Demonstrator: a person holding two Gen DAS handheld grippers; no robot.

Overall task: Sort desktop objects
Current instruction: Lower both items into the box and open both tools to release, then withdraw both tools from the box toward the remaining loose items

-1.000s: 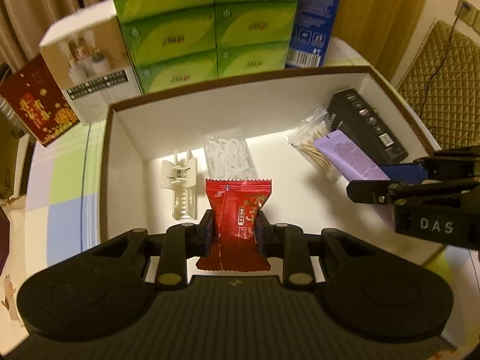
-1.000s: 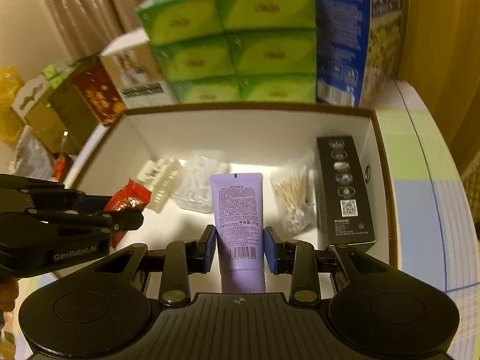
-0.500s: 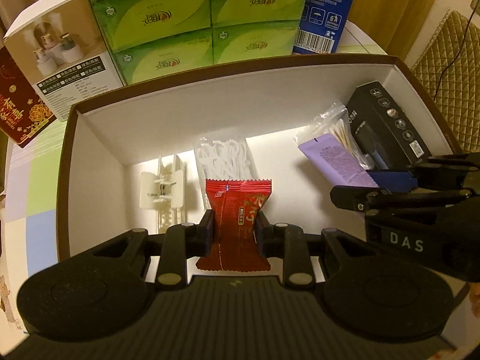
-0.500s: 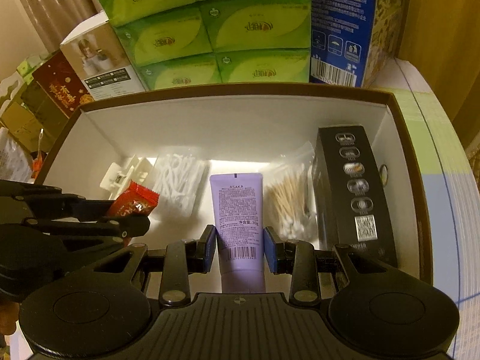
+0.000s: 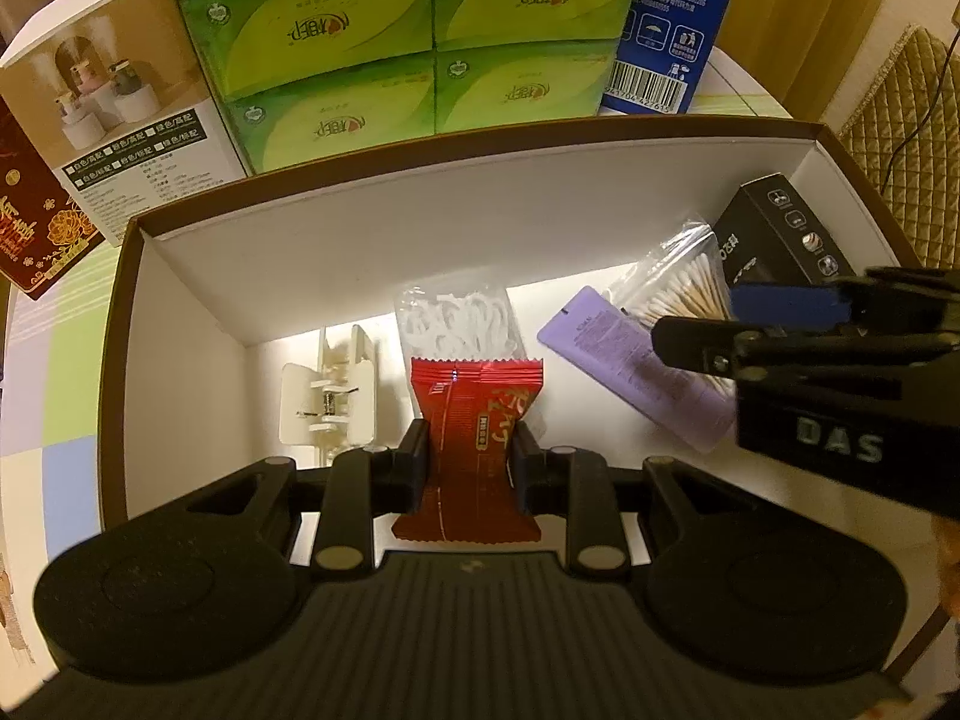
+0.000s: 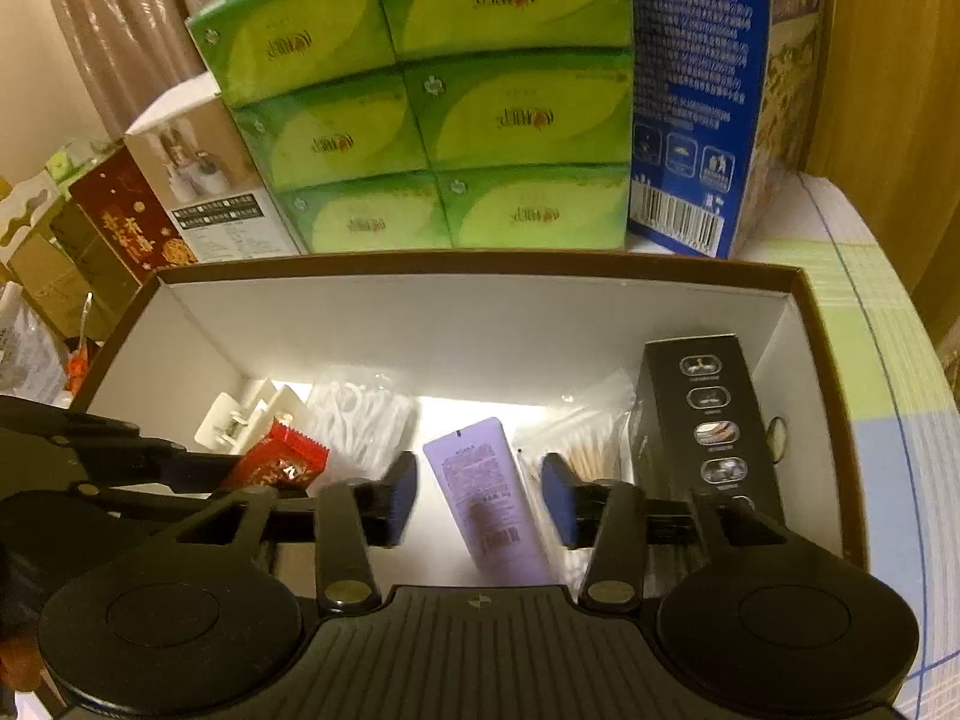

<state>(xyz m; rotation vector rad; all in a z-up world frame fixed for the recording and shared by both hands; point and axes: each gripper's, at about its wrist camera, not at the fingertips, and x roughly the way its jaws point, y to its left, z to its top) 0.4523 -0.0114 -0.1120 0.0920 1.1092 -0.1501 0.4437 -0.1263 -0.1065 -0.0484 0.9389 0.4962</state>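
Left gripper (image 5: 469, 456): clamped on the waist of the red snack packet (image 5: 471, 426), low centre of the left wrist view; foil pinched in where the pads press.
Red snack packet: over the floor of the box (image 5: 336, 252), crimped top edge towards the bag of floss picks (image 5: 456, 315); likely light, crinkly and slippery, so mid-body is the sound place to pinch, not the thin sealed ends.
Right gripper (image 6: 480, 495): jaws opening, pads clear on both sides of the purple tube (image 6: 486, 498), which lies slanted between them, lower centre of the right wrist view.
Purple tube: on the box floor, not pressed by either pad; probably soft-walled and smooth, best taken across the flat body, away from the crimped end.
Neighbours: bag of cotton swabs (image 6: 585, 456) just right of the tube, black carton (image 6: 708, 420) at right wall, white plastic clip (image 5: 333, 396) left of the packet.
Behind box: green tissue packs (image 6: 432, 120) and blue carton (image 6: 690, 90), upper frame.
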